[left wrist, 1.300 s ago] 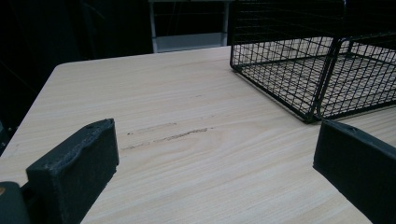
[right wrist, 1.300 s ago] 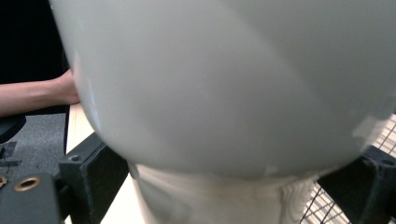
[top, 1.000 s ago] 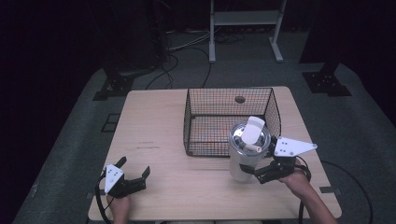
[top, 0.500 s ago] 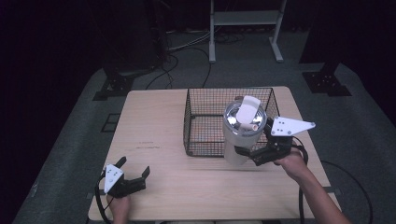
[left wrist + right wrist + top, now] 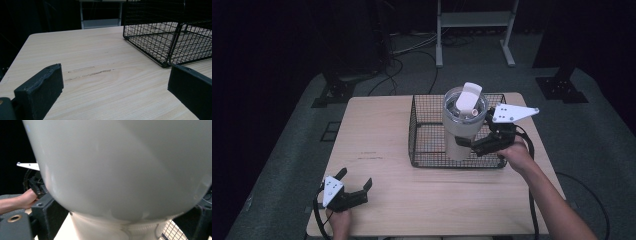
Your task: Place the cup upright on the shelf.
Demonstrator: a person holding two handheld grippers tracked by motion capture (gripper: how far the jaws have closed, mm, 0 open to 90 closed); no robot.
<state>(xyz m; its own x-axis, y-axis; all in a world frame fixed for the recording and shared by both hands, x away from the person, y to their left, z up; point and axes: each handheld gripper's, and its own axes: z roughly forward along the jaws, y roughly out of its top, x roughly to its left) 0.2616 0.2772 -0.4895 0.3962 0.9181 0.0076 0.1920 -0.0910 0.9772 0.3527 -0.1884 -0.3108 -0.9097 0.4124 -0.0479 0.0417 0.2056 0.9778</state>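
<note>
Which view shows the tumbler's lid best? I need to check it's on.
The high view: the tumbler and its lid show from above. The right gripper view gives its white wall close up.

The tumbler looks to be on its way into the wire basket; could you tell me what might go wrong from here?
1. The right gripper holds the tumbler low on its body, so the tall top could tip or slip.
2. The tumbler hangs above the wire basket; its base could catch on the basket's front rim while descending.
3. The left gripper rests open far off on the table, so nothing steadies the basket if bumped.
</note>
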